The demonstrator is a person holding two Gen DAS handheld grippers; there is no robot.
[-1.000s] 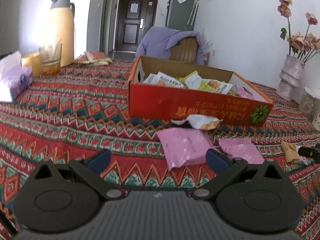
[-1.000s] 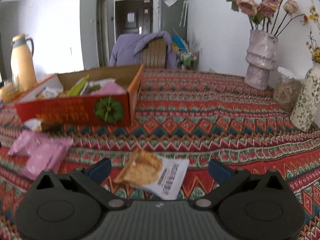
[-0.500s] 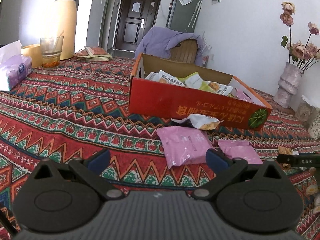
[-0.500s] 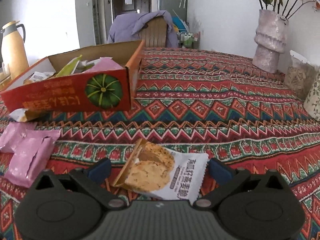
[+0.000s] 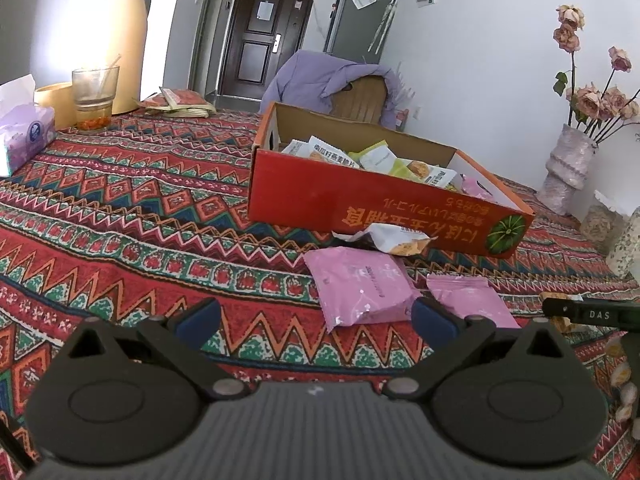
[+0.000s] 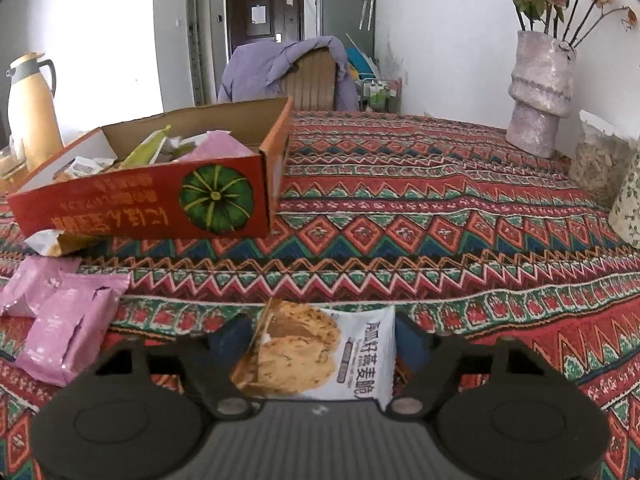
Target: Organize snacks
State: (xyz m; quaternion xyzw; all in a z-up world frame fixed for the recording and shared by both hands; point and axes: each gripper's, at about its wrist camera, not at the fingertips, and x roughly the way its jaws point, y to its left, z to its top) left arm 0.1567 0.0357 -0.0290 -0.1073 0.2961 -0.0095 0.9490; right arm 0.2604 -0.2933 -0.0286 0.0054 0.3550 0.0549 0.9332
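Observation:
A red cardboard box (image 5: 360, 212) holding several snack packets stands on the patterned tablecloth; it also shows in the right wrist view (image 6: 152, 200). Two pink packets (image 5: 360, 288) (image 5: 468, 300) and a white cracker packet (image 5: 384, 238) lie in front of it. My left gripper (image 5: 316, 320) is open and empty, just short of the pink packets. My right gripper (image 6: 320, 338) has its fingers closed against the sides of a white oat-cracker packet (image 6: 312, 356). The pink packets (image 6: 68, 324) lie to its left.
A yellow thermos (image 5: 124, 36), a glass (image 5: 94, 96) and a tissue pack (image 5: 24, 136) stand at the far left. A vase of dried roses (image 6: 536, 92) and a floral jar (image 6: 628, 204) stand at the right. A chair with a purple jacket (image 5: 332, 80) is behind the table.
My right gripper moved forward over the oat-cracker packet and its fingers closed in on it. My left gripper lowered slightly and stayed open.

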